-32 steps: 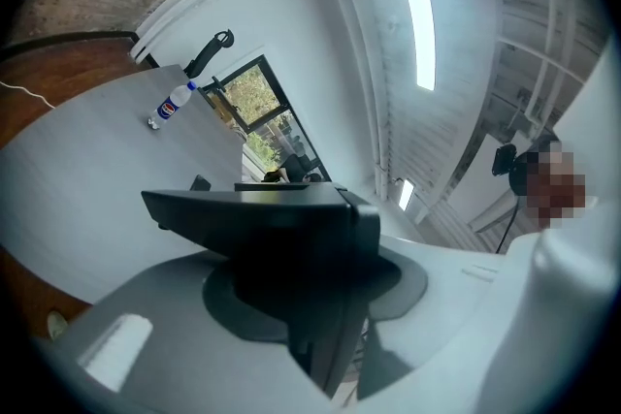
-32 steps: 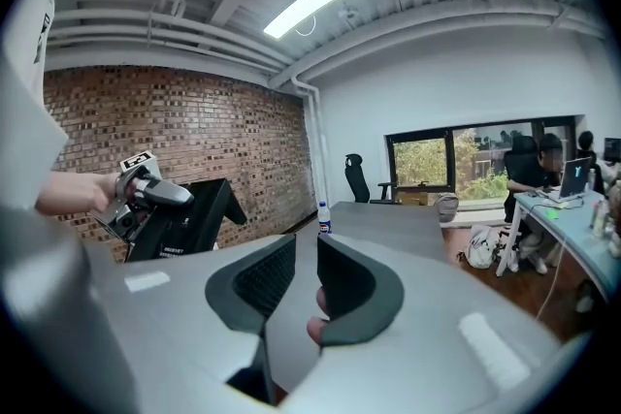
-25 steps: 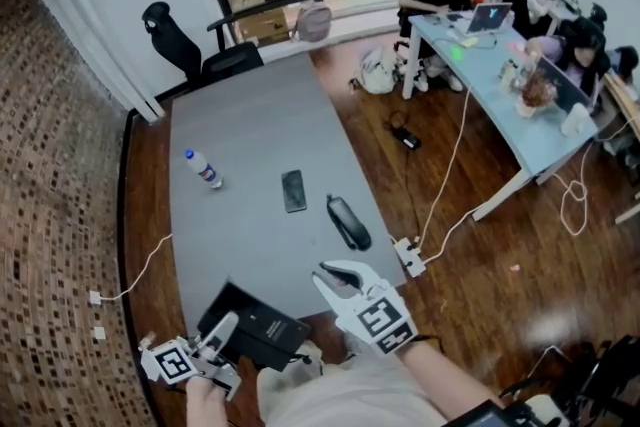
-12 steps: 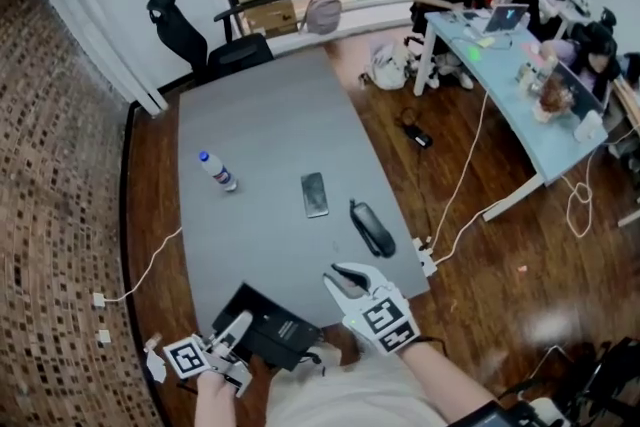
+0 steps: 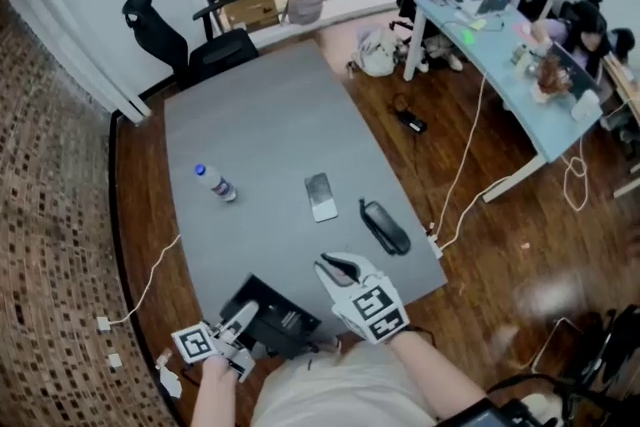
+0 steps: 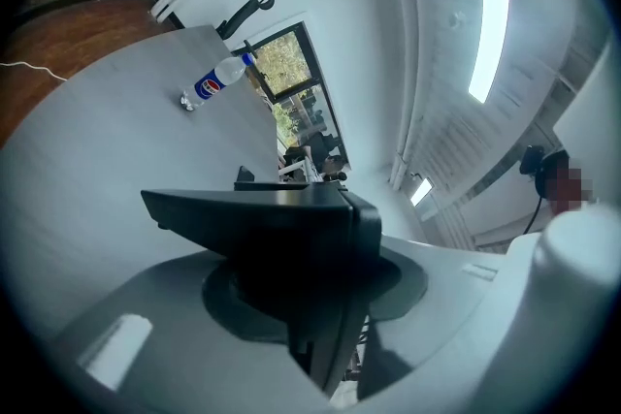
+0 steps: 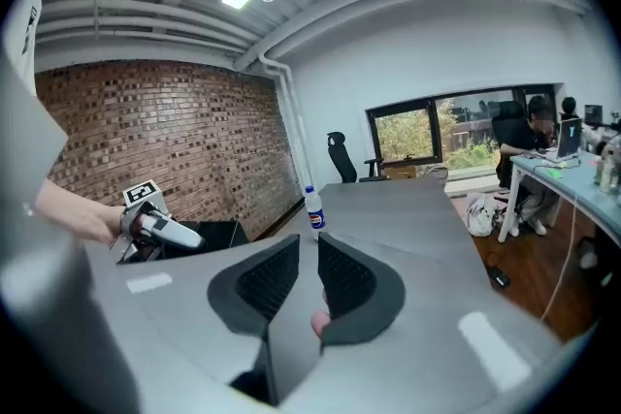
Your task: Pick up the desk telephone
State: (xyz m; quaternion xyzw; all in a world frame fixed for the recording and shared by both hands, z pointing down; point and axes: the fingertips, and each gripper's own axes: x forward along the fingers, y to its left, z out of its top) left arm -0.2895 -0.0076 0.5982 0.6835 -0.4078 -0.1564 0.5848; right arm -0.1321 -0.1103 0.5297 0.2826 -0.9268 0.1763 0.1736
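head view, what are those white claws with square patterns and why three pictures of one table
No robot: a person holds a white two-jaw gripper in each hand; the patterned cubes are part of them. The head view is from a camera on the person's head, looking down; the other two are from cameras riding on each gripper. On the long grey table are a clear plastic bottle, a dark flat smartphone and a black oblong case. The left gripper is closed on the black desk telephone at the near edge; the right gripper has its jaws slightly apart, empty.
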